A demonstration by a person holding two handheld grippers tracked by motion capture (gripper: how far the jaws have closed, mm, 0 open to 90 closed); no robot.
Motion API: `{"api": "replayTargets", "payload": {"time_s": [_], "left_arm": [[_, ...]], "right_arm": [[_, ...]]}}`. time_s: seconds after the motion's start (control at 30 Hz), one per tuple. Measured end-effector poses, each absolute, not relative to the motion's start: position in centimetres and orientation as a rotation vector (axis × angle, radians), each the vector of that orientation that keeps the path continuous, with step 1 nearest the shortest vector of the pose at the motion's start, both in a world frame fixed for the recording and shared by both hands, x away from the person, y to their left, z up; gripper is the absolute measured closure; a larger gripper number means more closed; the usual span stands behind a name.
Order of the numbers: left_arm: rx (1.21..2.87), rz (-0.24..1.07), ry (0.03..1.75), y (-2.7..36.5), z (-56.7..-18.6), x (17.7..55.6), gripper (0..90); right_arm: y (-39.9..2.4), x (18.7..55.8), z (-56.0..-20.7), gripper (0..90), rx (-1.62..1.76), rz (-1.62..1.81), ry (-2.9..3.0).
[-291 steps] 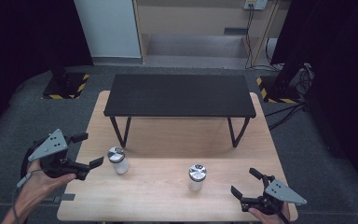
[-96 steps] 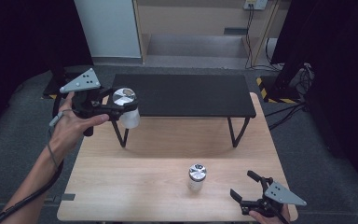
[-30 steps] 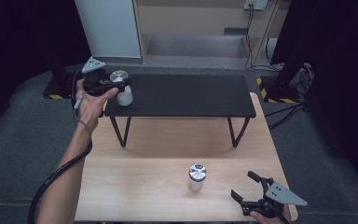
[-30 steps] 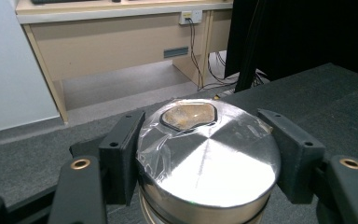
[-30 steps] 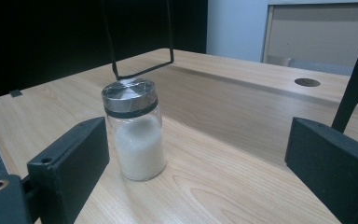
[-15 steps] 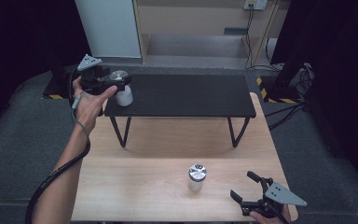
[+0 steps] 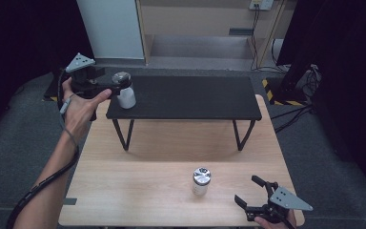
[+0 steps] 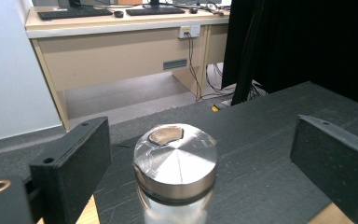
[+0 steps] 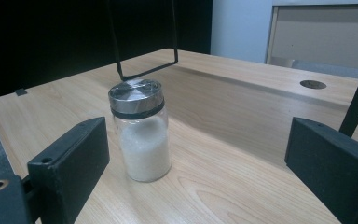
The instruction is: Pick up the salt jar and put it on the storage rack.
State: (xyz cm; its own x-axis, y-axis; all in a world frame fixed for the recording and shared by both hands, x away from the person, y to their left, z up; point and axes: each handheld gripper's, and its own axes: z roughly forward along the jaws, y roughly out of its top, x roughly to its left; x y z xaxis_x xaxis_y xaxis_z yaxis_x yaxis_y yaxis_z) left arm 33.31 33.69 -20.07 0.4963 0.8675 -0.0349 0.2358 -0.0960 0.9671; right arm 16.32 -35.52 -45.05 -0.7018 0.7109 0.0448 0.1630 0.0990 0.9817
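Jar on shelf [image 7: 125,93]: stands upright at the left end of the black shelf [image 7: 186,98], close to its left and front edges; steel lid, white contents.
Left gripper [image 7: 116,88]: jaws have just been opening; they stand apart on either side of the jar, pads clear of it.
Left gripper view: shows a brown patch on the lid [image 8: 175,156] and gaps between the jar and both jaws, which the high view cannot resolve.
Second jar [image 7: 201,181]: upright on the wooden table [image 7: 138,191], in front of the shelf, well apart from the first.
Right gripper [image 7: 252,193]: jaws apart, empty, near the table's front right corner.
Right gripper view: shows the white grains filling the lower part of the second jar [image 9: 141,135].
Open room: bare shelf top to the right of the first jar; bare tabletop around the second jar.
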Motion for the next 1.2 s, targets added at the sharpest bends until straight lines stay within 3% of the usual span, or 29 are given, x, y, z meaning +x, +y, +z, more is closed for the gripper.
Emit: {"api": "replayTargets", "payload": {"time_s": [1.2], "left_arm": [[1.752,0.558,0.742,36.5,-21.4,28.2,4.0]], "right_arm": [[-35.1,16.3,-44.9,6.3,0.840,1.629,1.957]]}}
